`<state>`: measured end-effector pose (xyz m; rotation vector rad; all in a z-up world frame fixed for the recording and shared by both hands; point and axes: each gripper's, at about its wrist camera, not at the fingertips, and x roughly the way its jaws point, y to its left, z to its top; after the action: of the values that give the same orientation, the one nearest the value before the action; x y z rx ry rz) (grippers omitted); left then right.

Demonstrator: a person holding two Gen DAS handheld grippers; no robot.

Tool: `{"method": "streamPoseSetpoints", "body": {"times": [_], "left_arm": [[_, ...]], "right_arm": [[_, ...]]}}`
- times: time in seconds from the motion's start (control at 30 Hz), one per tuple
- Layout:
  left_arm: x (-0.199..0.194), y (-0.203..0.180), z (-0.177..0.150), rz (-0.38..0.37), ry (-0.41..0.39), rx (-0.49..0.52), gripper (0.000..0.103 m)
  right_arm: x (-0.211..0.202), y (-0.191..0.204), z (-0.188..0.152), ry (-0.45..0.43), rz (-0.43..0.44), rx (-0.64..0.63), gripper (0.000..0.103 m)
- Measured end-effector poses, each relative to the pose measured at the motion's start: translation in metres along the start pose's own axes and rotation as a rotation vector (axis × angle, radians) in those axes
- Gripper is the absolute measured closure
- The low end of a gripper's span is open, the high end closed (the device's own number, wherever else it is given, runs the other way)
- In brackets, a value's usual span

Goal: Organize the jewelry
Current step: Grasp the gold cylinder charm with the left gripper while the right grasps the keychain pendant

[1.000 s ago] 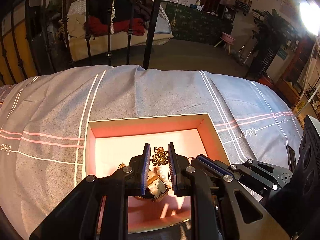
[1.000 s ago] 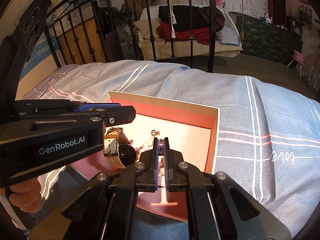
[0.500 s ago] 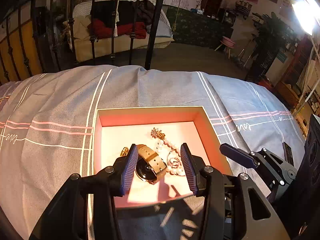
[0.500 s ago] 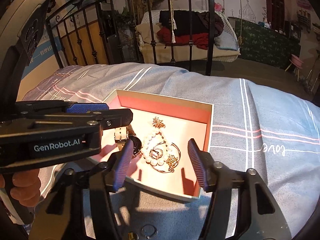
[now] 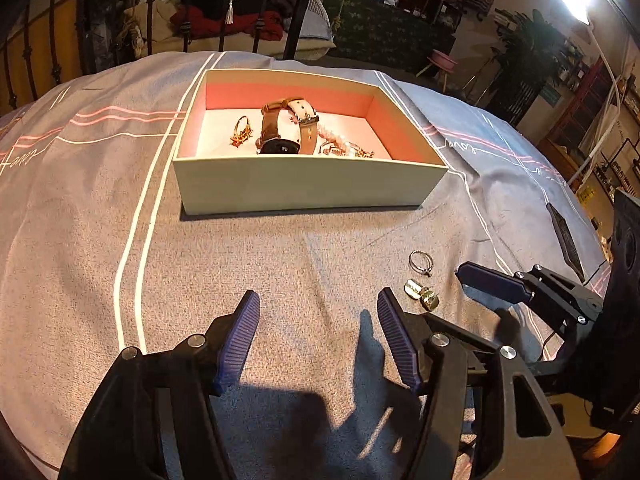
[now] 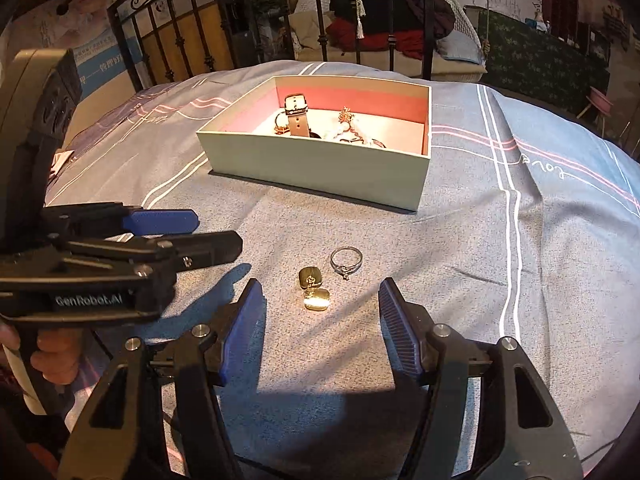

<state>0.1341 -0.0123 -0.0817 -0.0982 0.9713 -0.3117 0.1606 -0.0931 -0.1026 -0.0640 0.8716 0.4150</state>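
Box: the open box [image 5: 304, 184], pink inside, sits on the bed [image 5: 80, 240] toward its far edge, by the iron rails.
Already in the box: a brown-strapped watch [image 5: 282, 128], a small gold piece [image 5: 241, 133] beside it, and a pearl strand with other bits [image 5: 340, 146] toward the right wall.
Still out: a silver ring [image 6: 346, 260] and two gold square earrings [image 6: 314, 288], lying close together on the bedcover nearer the person than the box, well apart from it.
Left gripper [image 5: 318, 336]: fingers apart and opening, nothing between them; it hangs over bare cover, with the loose pieces off to its right.
Right gripper [image 6: 320, 328]: fingers apart, empty, the earrings lying just ahead of the gap.
Progress: judging by the count, most of the jewelry is stowed; three small pieces are left.
Likely next: the right gripper looks best placed to take the earrings or ring.
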Motion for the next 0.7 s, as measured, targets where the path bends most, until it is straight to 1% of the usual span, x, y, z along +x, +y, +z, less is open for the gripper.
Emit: {"method": "streamPoseSetpoints", "body": {"times": [0.03,0.07,0.13,0.17,0.2,0.23,0.27,0.3,0.33,0.37,0.47,0.6,0.7], "left_arm": [[-0.001,-0.001,0.000,-0.003,-0.006,0.010,0.043],[-0.001,-0.003,0.000,-0.015,-0.009,0.023,0.043],[-0.001,-0.004,-0.001,-0.018,-0.011,0.028,0.043],[0.000,-0.003,-0.001,-0.021,-0.007,0.025,0.043],[0.001,-0.003,-0.002,-0.019,-0.005,0.021,0.043],[0.002,-0.002,-0.002,-0.015,-0.005,0.018,0.043],[0.001,-0.002,-0.003,-0.018,-0.005,0.018,0.043],[0.002,-0.003,-0.003,-0.021,-0.006,0.018,0.043],[0.002,-0.003,-0.004,-0.020,-0.005,0.019,0.043],[0.001,-0.004,-0.004,-0.023,-0.003,0.020,0.043],[0.003,-0.009,-0.005,-0.020,0.003,0.038,0.043],[0.006,-0.018,-0.007,-0.029,0.010,0.065,0.043],[0.011,-0.032,-0.007,-0.037,0.019,0.122,0.043]], "right_arm": [[0.002,0.002,0.000,0.008,0.005,-0.007,0.046],[0.004,0.003,0.000,0.016,0.004,-0.014,0.051],[0.007,0.004,0.000,0.029,0.007,-0.025,0.055],[0.008,0.004,0.000,0.034,0.007,-0.025,0.061],[0.009,0.004,0.000,0.038,0.006,-0.023,0.065],[0.009,0.004,0.000,0.036,0.010,-0.020,0.066],[0.008,0.004,0.000,0.036,0.015,-0.019,0.071],[0.008,0.004,-0.001,0.037,0.020,-0.019,0.079],[0.008,0.005,-0.001,0.037,0.018,-0.022,0.082],[0.007,0.006,-0.001,0.036,0.013,-0.030,0.088],[0.004,0.010,-0.004,0.033,-0.005,-0.060,0.088],[-0.004,0.007,-0.009,0.021,-0.041,-0.062,0.088],[-0.012,0.002,-0.015,0.023,-0.081,-0.073,0.088]]}}
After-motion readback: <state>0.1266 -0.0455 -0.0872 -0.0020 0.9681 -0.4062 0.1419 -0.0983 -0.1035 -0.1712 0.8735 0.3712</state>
